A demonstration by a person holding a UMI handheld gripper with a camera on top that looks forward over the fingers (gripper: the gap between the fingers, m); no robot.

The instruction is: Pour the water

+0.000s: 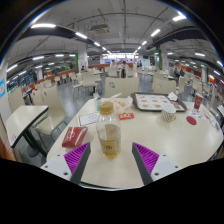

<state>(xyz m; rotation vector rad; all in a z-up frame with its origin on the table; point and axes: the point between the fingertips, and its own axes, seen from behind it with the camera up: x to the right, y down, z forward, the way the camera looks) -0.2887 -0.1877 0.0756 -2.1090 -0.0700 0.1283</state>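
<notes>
Purple-padded fingers (pixel 108 158) are standing spread apart, with a clear plastic cup (pixel 109 138) sitting on the white worktop (pixel 170 140) just ahead, between their tips, untouched. Beyond it a second cup (pixel 106 106) is resting beside a tray (pixel 152 101).

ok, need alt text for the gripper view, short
A clear plastic cup stands on a round white table between the open gripper's two purple-padded fingers, with a gap at either side. Beyond it stand a second cup and a tray, with a cafeteria hall behind.
</notes>
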